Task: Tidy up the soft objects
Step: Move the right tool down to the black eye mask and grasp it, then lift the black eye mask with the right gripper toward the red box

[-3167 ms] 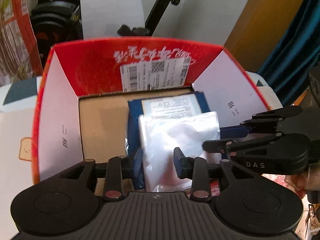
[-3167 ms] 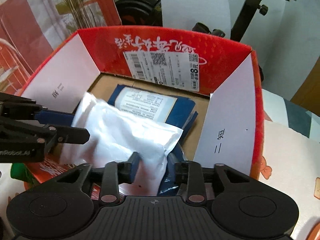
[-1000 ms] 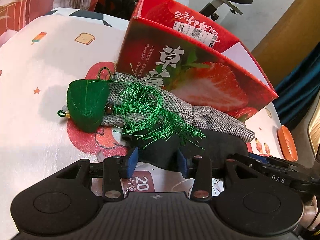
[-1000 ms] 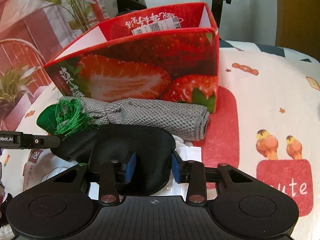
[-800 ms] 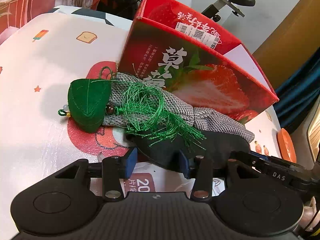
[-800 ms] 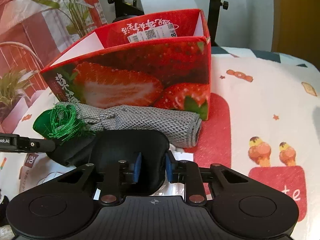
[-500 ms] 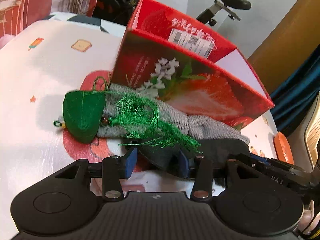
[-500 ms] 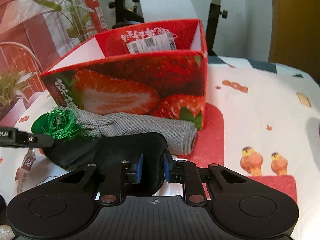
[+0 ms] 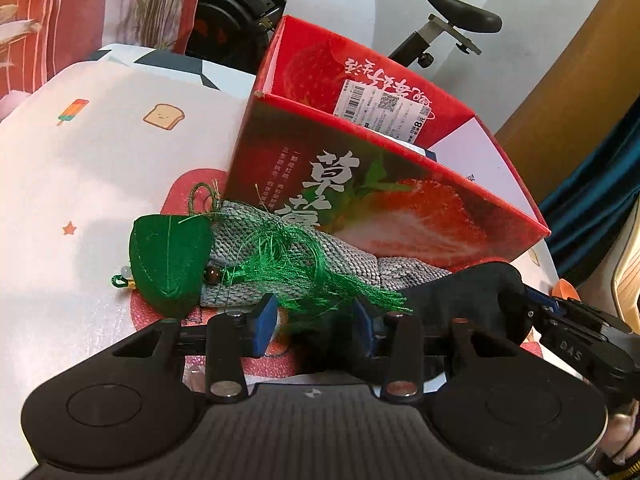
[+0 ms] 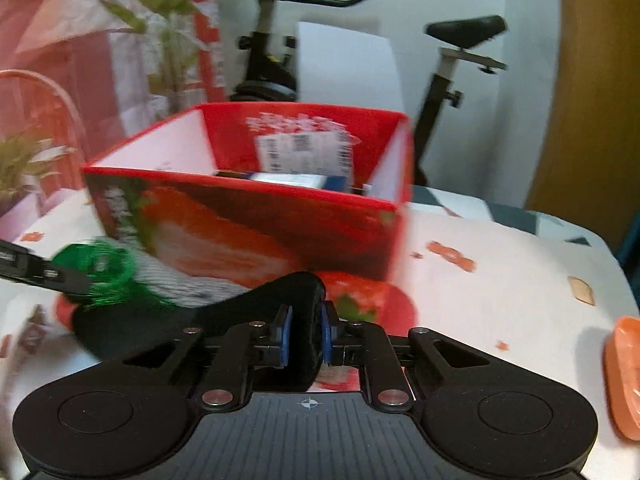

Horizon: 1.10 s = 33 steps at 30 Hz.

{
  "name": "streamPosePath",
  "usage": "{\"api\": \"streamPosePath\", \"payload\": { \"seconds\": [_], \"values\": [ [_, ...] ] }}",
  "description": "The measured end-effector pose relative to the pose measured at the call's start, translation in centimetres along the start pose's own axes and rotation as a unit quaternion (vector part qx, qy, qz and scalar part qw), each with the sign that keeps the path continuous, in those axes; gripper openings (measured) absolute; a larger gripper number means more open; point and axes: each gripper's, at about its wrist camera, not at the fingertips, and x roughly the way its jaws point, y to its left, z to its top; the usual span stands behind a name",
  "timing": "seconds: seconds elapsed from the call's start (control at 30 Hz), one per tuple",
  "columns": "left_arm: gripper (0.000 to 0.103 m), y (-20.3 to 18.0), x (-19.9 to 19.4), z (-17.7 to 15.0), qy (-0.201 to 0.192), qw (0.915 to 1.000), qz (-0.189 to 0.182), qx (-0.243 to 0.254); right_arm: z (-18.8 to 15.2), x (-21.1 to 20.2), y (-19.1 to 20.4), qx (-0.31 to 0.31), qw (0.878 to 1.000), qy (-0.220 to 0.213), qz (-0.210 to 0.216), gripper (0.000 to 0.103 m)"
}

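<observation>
A black soft eye mask (image 10: 256, 312) is pinched at its right end by my right gripper (image 10: 304, 338), which lifts it off the table; it also shows in the left wrist view (image 9: 460, 292). My left gripper (image 9: 312, 322) is open, its fingers around the mask's left end without closing on it. A green felt ornament (image 9: 168, 256) with a green tassel (image 9: 296, 268) lies on a rolled grey towel (image 9: 320, 264) in front of the red strawberry box (image 9: 384, 200), also seen in the right wrist view (image 10: 248, 232).
The box holds a blue packet (image 10: 292, 178). An orange dish (image 10: 624, 376) sits at the table's right edge. An exercise bike (image 10: 460, 64) and a plant (image 10: 168, 20) stand behind the patterned tablecloth (image 9: 100, 160).
Both grippers left the box and came down to the black mask. My right gripper closed on its right end and is lifting it fast. My left gripper stayed open.
</observation>
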Motion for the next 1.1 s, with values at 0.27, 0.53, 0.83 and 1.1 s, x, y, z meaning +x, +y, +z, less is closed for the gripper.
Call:
{"api": "streamPosePath", "payload": {
  "seconds": [0.27, 0.53, 0.83, 1.1],
  "values": [
    [0.044, -0.6, 0.6, 0.8, -0.002, 0.9999, -0.009, 0.008, -1.7, 1.4, -4.2, 0.050, 0.997, 0.014, -0.063, 0.014],
    [0.044, -2.4, 1.5, 1.4, 0.007, 0.9993, -0.025, 0.025, -3.4, 2.5, -6.9, 0.085, 0.991, 0.034, -0.096, 0.014],
    [0.044, -5.2, 5.1, 1.8, 0.048, 0.9959, -0.067, 0.038, -4.5, 2.9, -10.0, 0.128, 0.984, 0.043, -0.113, 0.014],
    [0.056, -8.1, 7.9, 1.4, 0.075, 0.9935, -0.054, 0.066, -4.9, 2.9, -10.4, 0.132, 0.985, 0.048, -0.101, 0.014]
  ]
}}
